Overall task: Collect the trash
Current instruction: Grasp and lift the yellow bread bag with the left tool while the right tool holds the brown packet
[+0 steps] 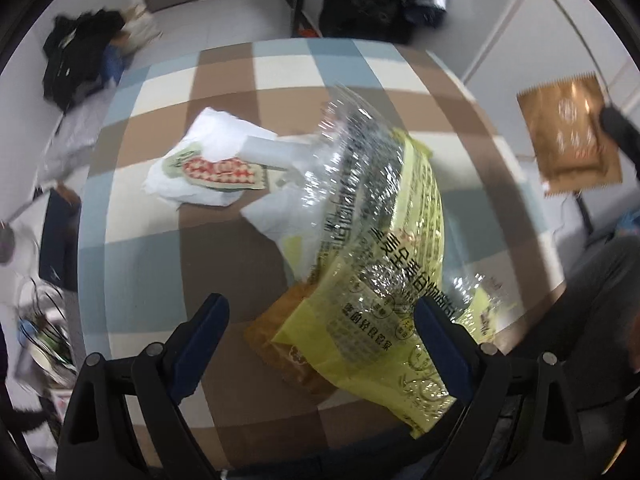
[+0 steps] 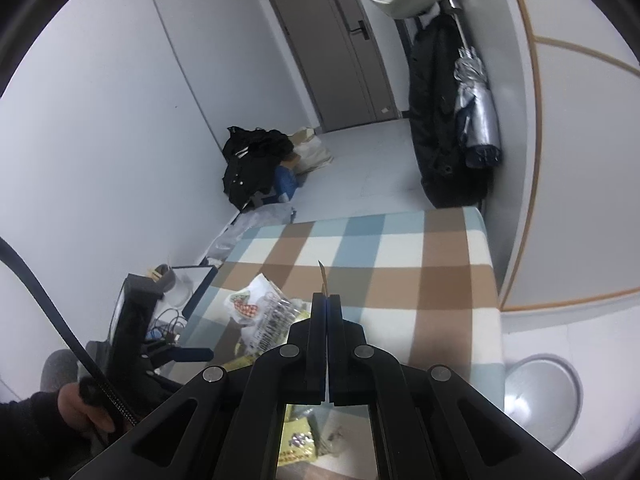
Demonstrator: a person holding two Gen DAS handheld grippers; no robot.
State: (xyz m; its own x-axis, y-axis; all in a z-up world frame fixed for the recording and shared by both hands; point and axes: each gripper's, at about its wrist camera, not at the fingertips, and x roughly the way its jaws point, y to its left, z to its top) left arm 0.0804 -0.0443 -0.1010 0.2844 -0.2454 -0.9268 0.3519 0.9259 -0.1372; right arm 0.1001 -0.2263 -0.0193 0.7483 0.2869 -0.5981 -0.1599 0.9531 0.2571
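Right tool clenched on flat brown foil packet; left tool released over crinkly yellow wrapper.

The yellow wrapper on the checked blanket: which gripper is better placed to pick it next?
Left. The left gripper is open right over the yellow wrapper; the right gripper is shut on a brown packet.

a small lived-in room at home: checked blanket spread on a bed, dark coats hanging beside the door, clothes heaped on the floor.
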